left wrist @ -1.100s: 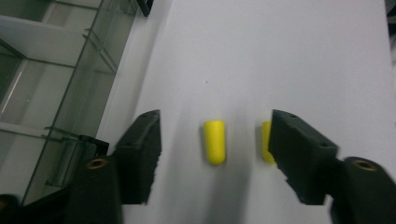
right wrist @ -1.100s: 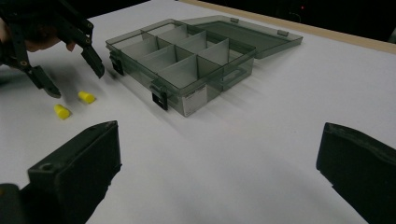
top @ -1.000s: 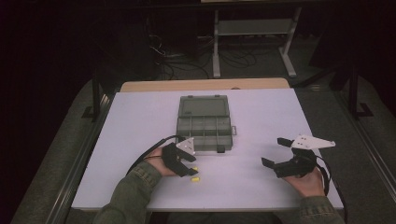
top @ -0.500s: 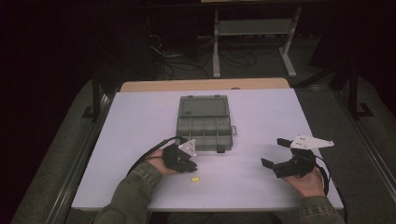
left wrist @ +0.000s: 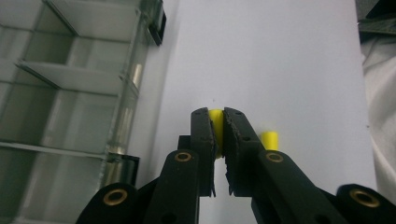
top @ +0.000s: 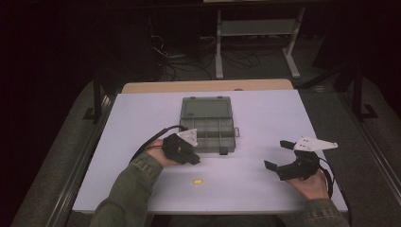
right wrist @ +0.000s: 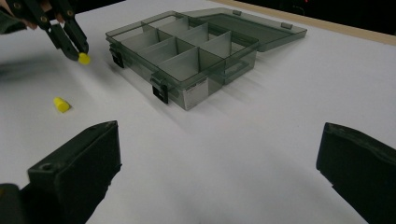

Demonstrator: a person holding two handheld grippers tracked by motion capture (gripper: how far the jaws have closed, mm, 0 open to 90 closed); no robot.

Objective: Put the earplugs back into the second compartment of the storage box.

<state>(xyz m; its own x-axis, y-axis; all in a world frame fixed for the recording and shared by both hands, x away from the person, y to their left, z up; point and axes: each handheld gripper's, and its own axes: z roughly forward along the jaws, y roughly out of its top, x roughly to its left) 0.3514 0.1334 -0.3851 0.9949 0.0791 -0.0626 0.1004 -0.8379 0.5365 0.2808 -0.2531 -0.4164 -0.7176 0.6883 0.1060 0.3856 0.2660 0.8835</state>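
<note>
two yellow plugs to box: my left tongs [left wrist: 218, 133] pinch one yellow plug [left wrist: 215, 116] just near of the open organiser box [top: 208, 124]; the other plug [top: 197, 181] lies on the worktop [top: 283, 113]. my right tongs [right wrist: 219, 172] gape wide, empty.

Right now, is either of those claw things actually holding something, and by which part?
The left gripper pinches a small yellow plug at its tips by the plug's sides. The right gripper holds nothing.
</note>
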